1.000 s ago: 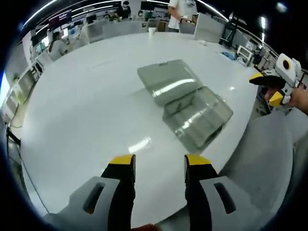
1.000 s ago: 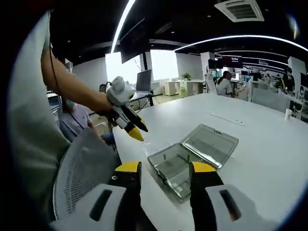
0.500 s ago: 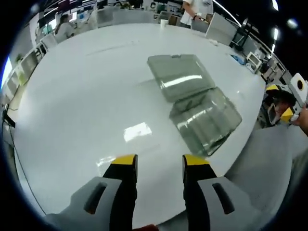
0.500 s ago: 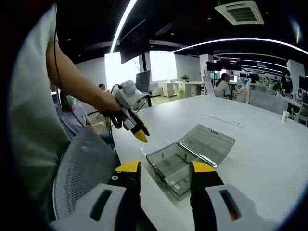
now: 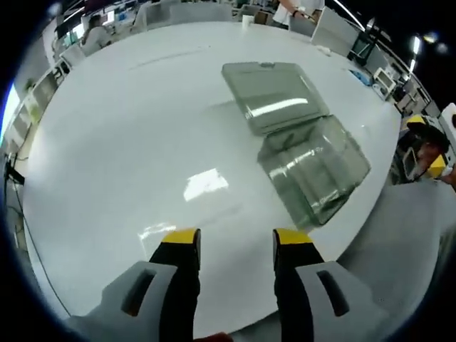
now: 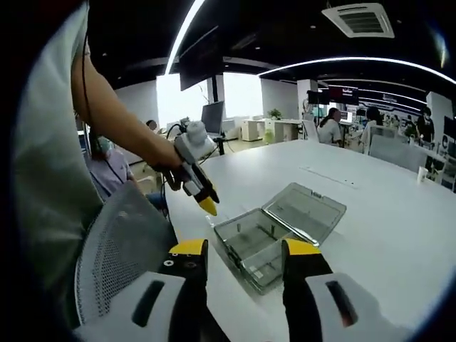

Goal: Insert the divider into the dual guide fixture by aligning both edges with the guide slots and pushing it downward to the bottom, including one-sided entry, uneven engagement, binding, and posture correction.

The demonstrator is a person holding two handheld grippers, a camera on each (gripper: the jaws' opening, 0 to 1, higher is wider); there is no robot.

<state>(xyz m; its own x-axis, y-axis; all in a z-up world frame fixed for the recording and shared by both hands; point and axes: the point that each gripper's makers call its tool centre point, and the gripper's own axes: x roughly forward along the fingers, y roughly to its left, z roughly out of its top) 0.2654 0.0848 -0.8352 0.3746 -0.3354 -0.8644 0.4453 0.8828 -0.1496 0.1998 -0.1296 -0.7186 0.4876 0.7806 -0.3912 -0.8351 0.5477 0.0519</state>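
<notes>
Risk: clear hinged plastic case (image 5: 303, 142) lay open near edge of white worktop (image 5: 128, 142); could be knocked off. Both grippers' jaws apart, nothing held. Divider couldn't be made out.

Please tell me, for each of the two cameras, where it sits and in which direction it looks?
Left gripper view: rides on the left gripper, above the white table, facing the open clear case; its open jaws show.
Right gripper view: rides on the right gripper, by the table edge beside a mesh chair; its open jaws and the person's arm show.
Shared: case, table, left gripper.
</notes>
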